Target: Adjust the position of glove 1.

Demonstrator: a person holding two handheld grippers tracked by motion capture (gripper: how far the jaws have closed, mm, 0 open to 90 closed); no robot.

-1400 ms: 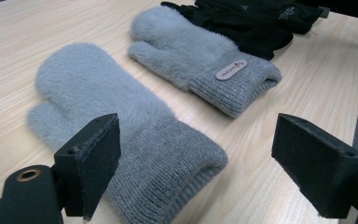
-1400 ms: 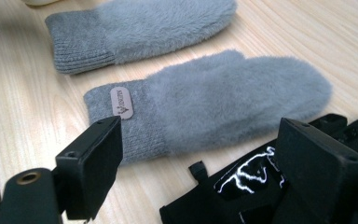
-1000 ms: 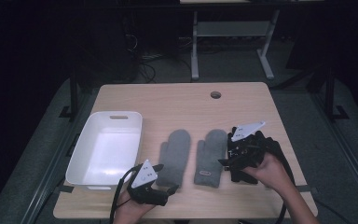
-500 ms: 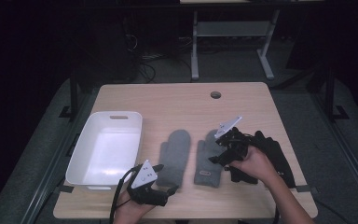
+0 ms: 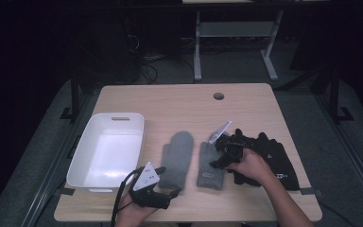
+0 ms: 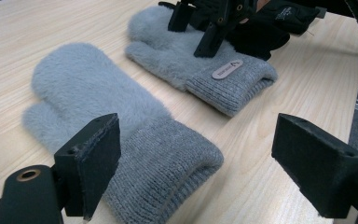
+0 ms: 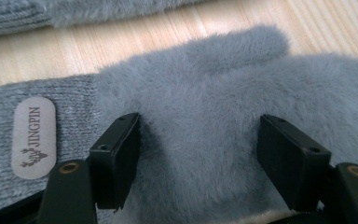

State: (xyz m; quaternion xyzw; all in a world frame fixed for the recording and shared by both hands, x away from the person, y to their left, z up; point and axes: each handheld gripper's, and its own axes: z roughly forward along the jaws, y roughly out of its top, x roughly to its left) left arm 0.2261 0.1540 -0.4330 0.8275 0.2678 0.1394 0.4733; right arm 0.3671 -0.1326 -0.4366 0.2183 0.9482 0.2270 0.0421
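Since a second ago, the right gripper (image 5: 217, 158) has swung in from the black gloves (image 5: 272, 158) and dropped onto the right-hand grey mitten (image 5: 209, 165), its jaws closing as it came. From above, that mitten lies just beside its twin (image 5: 177, 158), near the white tub (image 5: 108, 149) on the table (image 5: 179, 101); the left gripper (image 5: 168, 187) waits at the twin's cuff. Its own camera shows released jaws flanking that cuff (image 6: 168, 163). From the right gripper's camera, jaws straddle the labelled mitten's fur (image 7: 205, 116), pads pressed in but not yet clenched.
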